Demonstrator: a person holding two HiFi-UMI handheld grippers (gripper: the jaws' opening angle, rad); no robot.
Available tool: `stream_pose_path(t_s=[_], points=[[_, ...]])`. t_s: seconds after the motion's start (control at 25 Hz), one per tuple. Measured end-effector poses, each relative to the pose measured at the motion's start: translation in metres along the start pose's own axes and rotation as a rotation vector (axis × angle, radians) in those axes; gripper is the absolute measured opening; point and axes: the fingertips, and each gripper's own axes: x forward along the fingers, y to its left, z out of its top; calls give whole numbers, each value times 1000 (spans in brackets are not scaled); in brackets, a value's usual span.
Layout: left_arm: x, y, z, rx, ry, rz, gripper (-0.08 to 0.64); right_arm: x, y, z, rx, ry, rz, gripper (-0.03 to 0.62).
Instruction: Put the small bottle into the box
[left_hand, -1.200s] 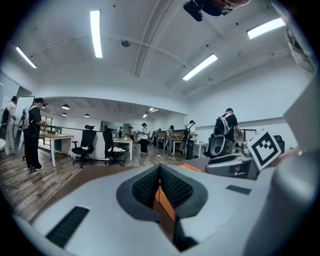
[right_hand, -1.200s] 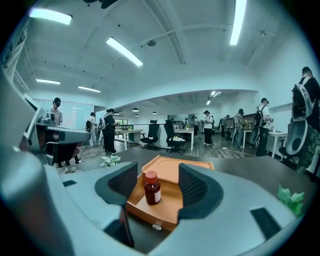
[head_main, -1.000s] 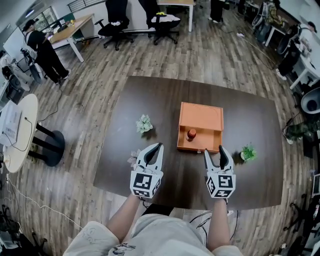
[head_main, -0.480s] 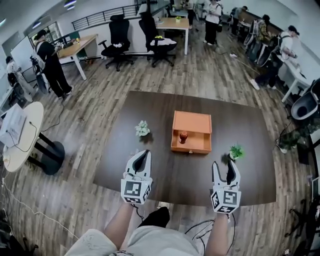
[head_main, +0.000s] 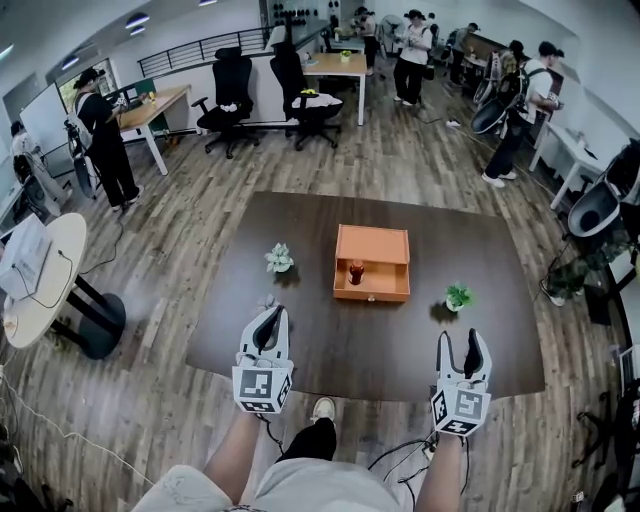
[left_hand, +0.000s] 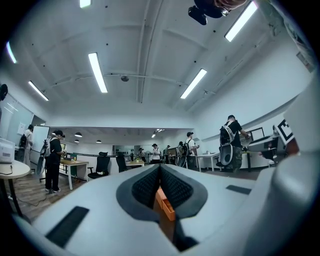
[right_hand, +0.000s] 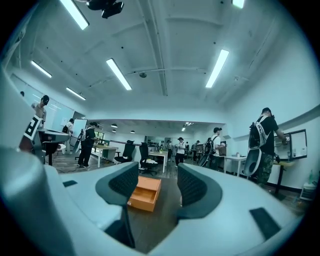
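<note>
We think the job looks done, or v. close to it. The small bottle (head_main: 356, 272) stands inside the orange box (head_main: 372, 294), toward its front left part. The box sits in the middle of the dark tabletop (head_main: 330, 340). Nothing is holding the bottle.

Our left hand-held gripper (head_main: 270, 318) is over the near edge of the tabletop, well apart from the box. In the left gripper view its jaws are pressed together w/ nothing btw them. We only see a thin strip of the far-off orange box past the tips.

Our right hand-held gripper (head_main: 462, 346) is at the near edge too, on the other side, & also well apart from the box. In the right gripper view its jaws are spread wide & empty. The box shows btw them, but far away & not touched.

There are 3 little plants on the tabletop. One (head_main: 279, 259) is left of the box, one (head_main: 458, 296) is to its right, & a pale one (head_main: 265, 303) is just past the left tips. None of them is in the way.

What is left? Not much, as far as we can tell. The bottle seems to stand upright, but it is too small in the head view to be sure. The box is open on top, & the task does not ask us to close it. We think we prob. only need to check the bottle is steady.
</note>
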Motion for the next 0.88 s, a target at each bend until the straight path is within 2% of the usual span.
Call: stream_pose_path(t_s=[0.64,0.88], points=[[-3,-16,7,7,-15,-37,2,-12,-8,9,-17,-14,-15,239],[-12,-14,10,19,-17,-37,2,-16,-2,11,-7,-29,-19,174]])
